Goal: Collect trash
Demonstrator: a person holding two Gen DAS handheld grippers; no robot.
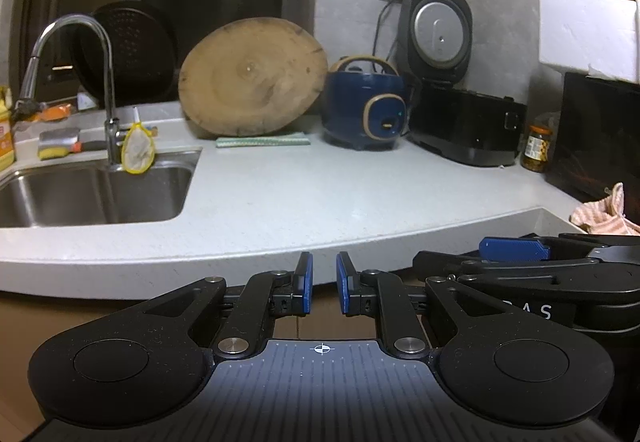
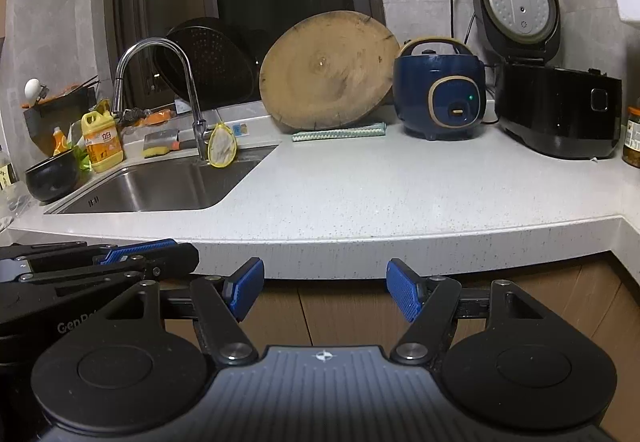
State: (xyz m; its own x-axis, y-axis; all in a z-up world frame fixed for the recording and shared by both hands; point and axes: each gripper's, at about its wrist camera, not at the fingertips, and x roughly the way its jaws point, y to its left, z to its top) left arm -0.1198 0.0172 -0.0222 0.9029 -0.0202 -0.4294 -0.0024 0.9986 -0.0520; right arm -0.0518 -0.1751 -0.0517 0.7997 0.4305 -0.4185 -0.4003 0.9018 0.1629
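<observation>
Both grippers hover side by side in front of the white countertop (image 1: 320,194), just below its front edge. My left gripper (image 1: 324,282) has its blue pads only a narrow gap apart, with nothing between them. My right gripper (image 2: 325,288) stands wide open and empty; its blue pad (image 1: 516,248) shows at the right of the left wrist view. A yellow-rimmed white mesh pouch (image 2: 222,148) hangs at the faucet (image 2: 192,102) over the steel sink (image 2: 160,190). A tiny scrap (image 2: 596,160) lies by the black cooker (image 2: 560,110). No other loose trash shows on the counter.
A round wooden board (image 2: 328,70) leans on the back wall over a folded cloth (image 2: 340,132). A blue rice cooker (image 2: 440,94) stands beside the open-lidded black cooker. A jar (image 1: 538,148) and a striped cloth (image 1: 600,214) sit right. A detergent bottle (image 2: 102,140), bowl (image 2: 52,178) and sponge (image 1: 58,148) ring the sink.
</observation>
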